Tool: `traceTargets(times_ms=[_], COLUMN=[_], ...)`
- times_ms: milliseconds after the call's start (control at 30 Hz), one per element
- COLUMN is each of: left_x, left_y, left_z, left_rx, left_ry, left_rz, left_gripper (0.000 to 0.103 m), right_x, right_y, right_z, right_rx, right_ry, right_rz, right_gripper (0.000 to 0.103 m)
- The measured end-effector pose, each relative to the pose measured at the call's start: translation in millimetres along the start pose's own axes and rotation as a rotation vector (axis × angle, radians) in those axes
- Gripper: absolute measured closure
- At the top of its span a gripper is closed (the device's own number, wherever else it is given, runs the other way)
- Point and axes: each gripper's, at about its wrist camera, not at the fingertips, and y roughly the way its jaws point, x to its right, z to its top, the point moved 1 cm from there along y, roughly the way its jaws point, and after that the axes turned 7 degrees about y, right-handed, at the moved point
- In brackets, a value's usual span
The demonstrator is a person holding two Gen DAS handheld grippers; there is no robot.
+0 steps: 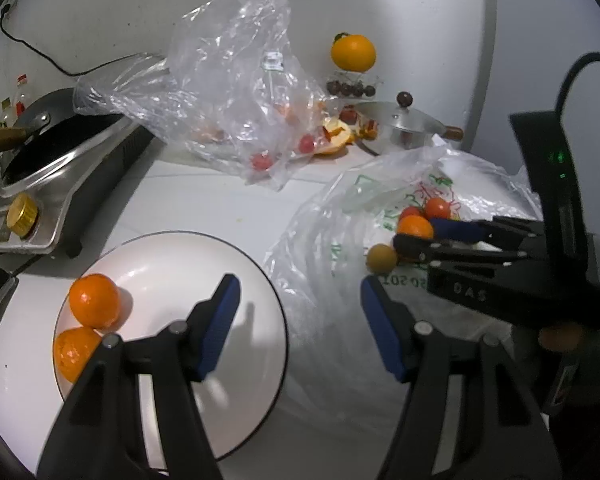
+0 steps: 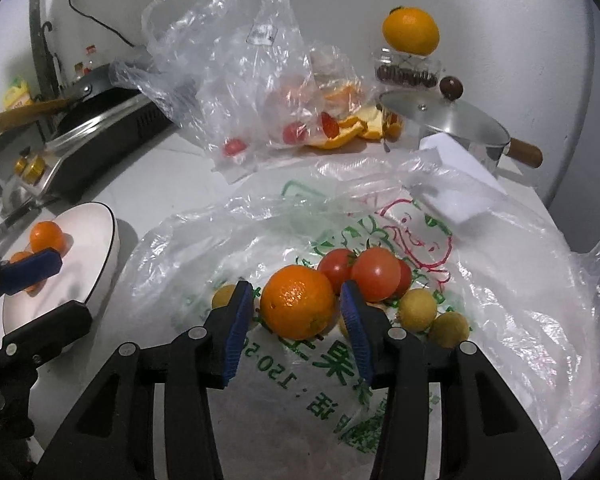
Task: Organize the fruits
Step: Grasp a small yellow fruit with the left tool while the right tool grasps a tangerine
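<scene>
Both views were dim, bluish, w/ heavy fisheye bending and black corner vignetting. Light came from above/front: soft shadows fell on the white plate (image 1: 260,280). Glare sat on the clear plastic bag (image 2: 220,40) and pot lid (image 2: 432,116). Edges were soft; noise throughout.

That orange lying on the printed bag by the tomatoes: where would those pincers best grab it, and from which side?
Across its widest middle, coming from the near side and slightly above, as the right gripper already does. The orange is round, so the pads need opposite flanks. Its left flank is free; the tomatoes crowd its far right, so the right pad likely has to slip between them.
</scene>
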Motion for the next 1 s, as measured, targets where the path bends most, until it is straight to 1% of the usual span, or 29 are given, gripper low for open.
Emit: traceTargets(times_ms=[100,133,367,433,667,800,933,1000], left_x=[4.6,6.7,23.2,29.5,53.0,65.9,76.6,82.2], left_y=[-1.3,-1.8,-3.6,-2.8,5.2,17.2,32.3,38.9], left_z=[0.3,0.3,5.4,8.0,17.1,22.2,29.3,32.2], left_rx=[0.000,0.000,0.004,0.006,0.005,-0.008,-0.016,-0.020], left_ry=[0.010,0.015,0.052,0.064,0.100,0.139,0.171,0.188], left_rz=[0.005,0.006,0.017,0.020,0.012,0.013,-0.002,-0.012], left_gripper=[0.039,0.039,0.039,0.039,0.039,0.039,0.040,0.046], right_x=[-0.6,-0.7,0.6,5.7,29.0,44.6,55.7,59.9], right_y=[2.8,2.1,-17.3,-27.2,-52.2,-59.9,-65.9,-66.9], right_z=[-0.7,-1.2,-6.1,-7.3,-8.7,-11.1,-11.9,-11.7], right_rx=[-0.021,-0.019,0.036,0.055,0.107,0.127,0.151,0.160], right_ry=[-0.003,-0.008,-0.022,-0.010,0.024,0.043,0.050,0.057], right_rz=[0.010,0.010,0.059,0.073,0.074,0.083,0.097,0.104], right_gripper=[0.056,0.060,0.061,0.061,0.061,0.061,0.061,0.061])
